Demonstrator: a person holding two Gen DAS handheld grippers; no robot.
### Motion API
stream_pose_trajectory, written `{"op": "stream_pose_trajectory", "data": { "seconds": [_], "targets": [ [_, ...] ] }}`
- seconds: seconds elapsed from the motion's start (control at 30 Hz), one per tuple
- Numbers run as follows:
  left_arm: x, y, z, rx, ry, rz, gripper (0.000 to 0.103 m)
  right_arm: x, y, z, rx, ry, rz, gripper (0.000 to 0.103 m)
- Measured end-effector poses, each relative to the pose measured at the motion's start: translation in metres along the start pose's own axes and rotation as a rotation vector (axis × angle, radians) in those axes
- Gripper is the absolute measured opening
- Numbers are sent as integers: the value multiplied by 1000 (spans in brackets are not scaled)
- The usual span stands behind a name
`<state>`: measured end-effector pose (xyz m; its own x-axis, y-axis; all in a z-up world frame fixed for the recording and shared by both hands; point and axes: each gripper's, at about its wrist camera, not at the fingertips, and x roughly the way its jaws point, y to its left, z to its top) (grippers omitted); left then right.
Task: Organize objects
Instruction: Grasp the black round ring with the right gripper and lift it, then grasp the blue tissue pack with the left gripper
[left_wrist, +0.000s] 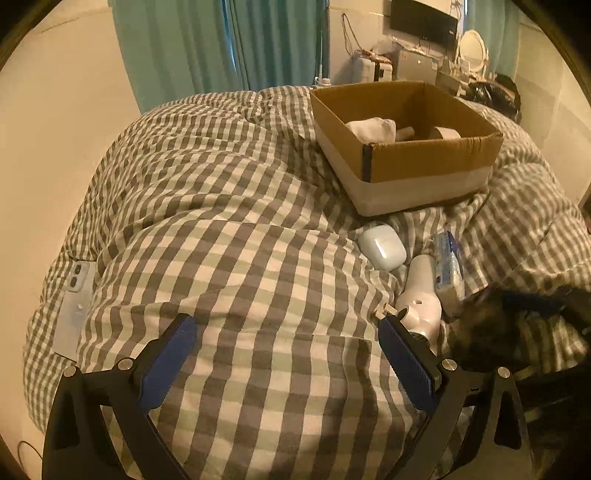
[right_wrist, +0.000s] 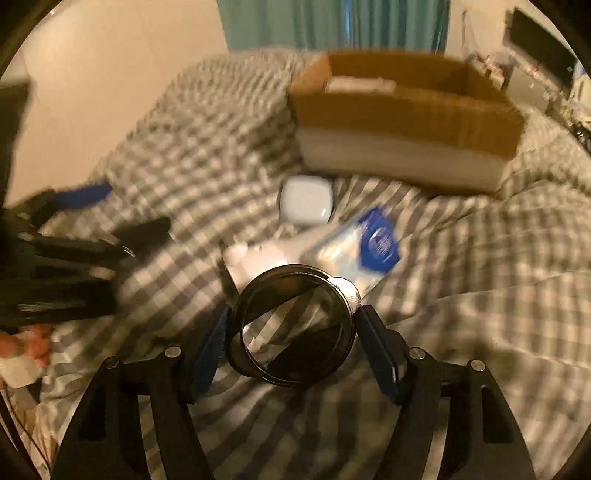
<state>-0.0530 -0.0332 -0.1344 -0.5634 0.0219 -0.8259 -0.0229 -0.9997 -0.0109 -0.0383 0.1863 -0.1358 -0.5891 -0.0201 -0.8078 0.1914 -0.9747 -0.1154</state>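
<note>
Bed with grey-and-white checked duvet (left_wrist: 229, 229), teal curtains (left_wrist: 221, 40) behind, cardboard box (left_wrist: 406, 147) sitting on the far side of the covers, well ahead of both sets of jaws. Right gripper (right_wrist: 291, 328) clamped on a dark round ring-shaped object (right_wrist: 291, 325), looks like a lens or jar rim, blue pads touching it on both sides. Just past those jaws: blue-and-white packet (right_wrist: 362, 251), then white earbud case (right_wrist: 306, 199), box (right_wrist: 406, 122) beyond. View blurred, so no finer detail. Left gripper (left_wrist: 288, 332) wide open, only duvet between the fingers. White hair dryer (left_wrist: 421, 299) just beside its right finger, touching or not unclear. Phone (left_wrist: 75, 306) lying face down outside the left finger, at the bed edge. White cloth (left_wrist: 373, 129) and paper rolls (left_wrist: 445, 133) inside the box.
</note>
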Motion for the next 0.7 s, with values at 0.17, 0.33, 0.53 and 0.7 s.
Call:
{"op": "stream_pose_trajectory", "data": {
  "seconds": [0.17, 0.33, 0.53, 0.7],
  "targets": [
    [2, -31, 12, 80, -3, 6, 102, -46, -24, 13, -5, -88, -166, 67],
    [9, -82, 28, 138, -18, -89, 102, -72, -54, 16, 35, -120, -217, 66],
    [32, -146, 26, 331, 27, -145, 95, -85, -79, 10, 98, -153, -183, 66],
    [53, -158, 27, 328, 101, -187, 69, -82, -86, 0, 118, -154, -148, 66]
  ]
}}
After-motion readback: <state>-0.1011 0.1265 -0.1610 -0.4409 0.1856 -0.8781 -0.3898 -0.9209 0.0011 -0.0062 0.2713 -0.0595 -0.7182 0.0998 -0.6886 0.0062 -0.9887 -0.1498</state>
